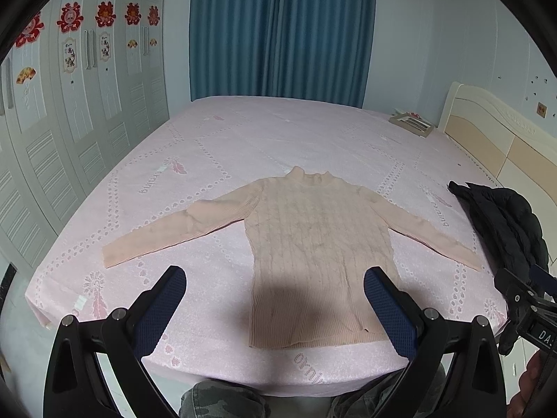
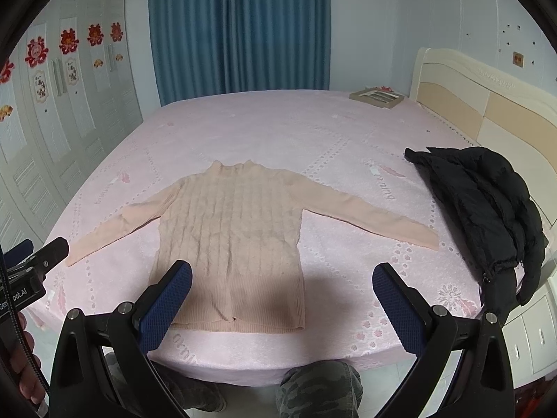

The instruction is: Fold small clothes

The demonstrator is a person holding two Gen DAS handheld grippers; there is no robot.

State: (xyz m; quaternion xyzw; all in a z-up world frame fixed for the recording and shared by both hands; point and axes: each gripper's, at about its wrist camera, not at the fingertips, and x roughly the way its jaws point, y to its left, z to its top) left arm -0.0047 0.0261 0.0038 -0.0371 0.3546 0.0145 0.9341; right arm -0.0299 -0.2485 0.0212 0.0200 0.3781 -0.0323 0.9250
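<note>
A pink sweater lies spread flat on a bed, both grippers held above the near edge with nothing in them.

The bed (image 1: 278, 132), covered in a pink patterned sheet, fills most of both views, with a cream headboard (image 2: 487, 104) along its right side. The pink cable-knit sweater (image 1: 313, 244) lies face up near the near edge, hem toward that edge, collar toward the far edge, both sleeves stretched outward. A black padded jacket (image 2: 487, 209) is heaped at the right edge, just beyond the right cuff and apart from it. A flat picture frame (image 2: 377, 98) rests at the far right corner. The left gripper (image 1: 275, 299) and right gripper (image 2: 282, 296) each hang with jaws spread wide, off the cloth.
</note>
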